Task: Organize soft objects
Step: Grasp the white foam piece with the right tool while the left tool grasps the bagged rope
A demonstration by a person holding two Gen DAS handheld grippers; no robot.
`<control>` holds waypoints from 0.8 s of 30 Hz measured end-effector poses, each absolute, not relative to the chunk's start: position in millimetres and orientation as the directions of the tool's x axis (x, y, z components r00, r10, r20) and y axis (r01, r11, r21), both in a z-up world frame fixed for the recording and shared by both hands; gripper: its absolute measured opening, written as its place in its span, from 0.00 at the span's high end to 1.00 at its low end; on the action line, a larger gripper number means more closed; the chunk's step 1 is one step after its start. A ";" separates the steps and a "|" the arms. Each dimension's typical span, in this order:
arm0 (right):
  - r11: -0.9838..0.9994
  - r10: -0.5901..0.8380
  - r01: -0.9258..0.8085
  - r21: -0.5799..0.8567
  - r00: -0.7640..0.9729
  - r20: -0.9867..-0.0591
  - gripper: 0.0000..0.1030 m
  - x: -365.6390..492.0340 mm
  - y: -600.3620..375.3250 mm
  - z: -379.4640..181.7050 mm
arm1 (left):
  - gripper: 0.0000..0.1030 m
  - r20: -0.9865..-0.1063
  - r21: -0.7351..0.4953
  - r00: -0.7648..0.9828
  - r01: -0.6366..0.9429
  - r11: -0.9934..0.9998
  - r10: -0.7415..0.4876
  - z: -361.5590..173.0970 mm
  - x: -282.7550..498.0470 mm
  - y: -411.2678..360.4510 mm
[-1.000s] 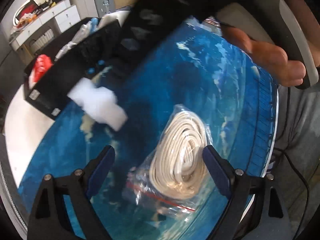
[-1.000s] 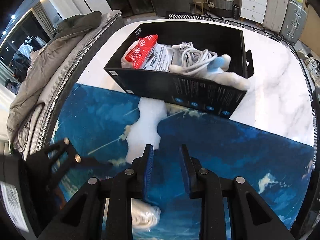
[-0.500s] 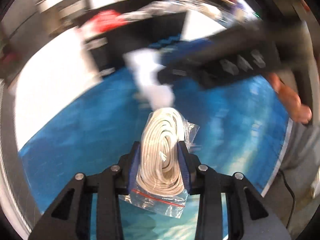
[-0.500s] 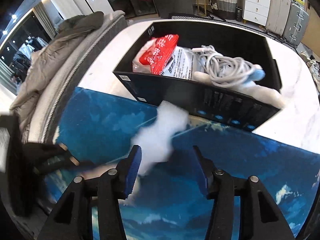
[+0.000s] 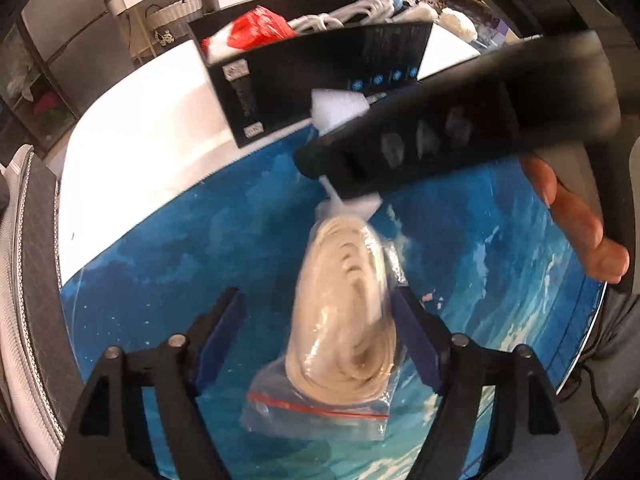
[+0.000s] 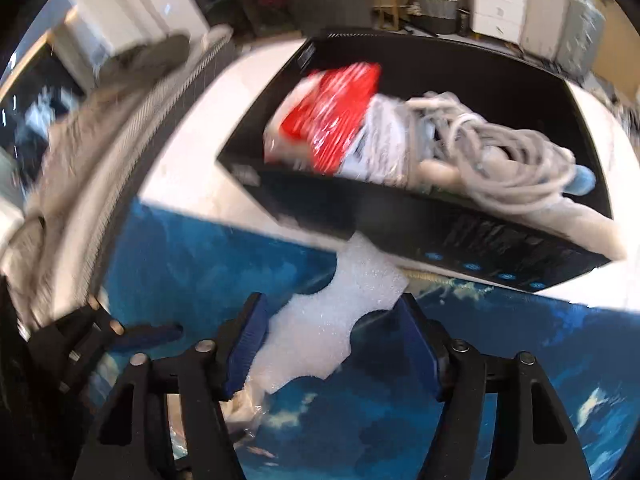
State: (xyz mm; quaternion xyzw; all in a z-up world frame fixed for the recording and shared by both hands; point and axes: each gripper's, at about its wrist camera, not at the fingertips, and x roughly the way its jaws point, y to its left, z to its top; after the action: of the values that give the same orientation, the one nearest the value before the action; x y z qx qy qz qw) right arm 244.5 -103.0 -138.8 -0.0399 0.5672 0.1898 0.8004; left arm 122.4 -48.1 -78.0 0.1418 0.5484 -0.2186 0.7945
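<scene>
Since half a second ago, the left tongs (image 5: pixel 316 344) are letting go of the bagged cord coil (image 5: pixel 344 312): their jaws are opening, the right pad still beside the bag and the left pad clear of it. Both tongs are pointing steeply down at the blue mat (image 5: pixel 180 264) on the bench (image 5: pixel 132 136). The right tongs (image 6: pixel 332 344) are opening too, straddling the white foam piece (image 6: pixel 332 320) without pressing it. The foam is lying just in front of the black box (image 6: pixel 440 232), which is holding a red packet (image 6: pixel 336 108) and a grey cable (image 6: pixel 500 164). The coil is lying in a clear zip bag, blurred.
</scene>
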 end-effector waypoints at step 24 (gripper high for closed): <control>0.885 0.251 -0.450 0.121 0.240 -0.938 0.50 192.3 -169.5 -137.7 | 0.63 -0.928 0.008 0.331 0.478 0.878 -0.171 -74.3 168.8 -105.0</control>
State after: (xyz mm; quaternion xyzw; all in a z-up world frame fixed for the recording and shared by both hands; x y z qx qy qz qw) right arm 192.3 -169.5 -137.7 -0.0866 0.5743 0.2237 0.7827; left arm 168.8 -105.0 -74.3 0.1413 0.5422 -0.2019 0.8033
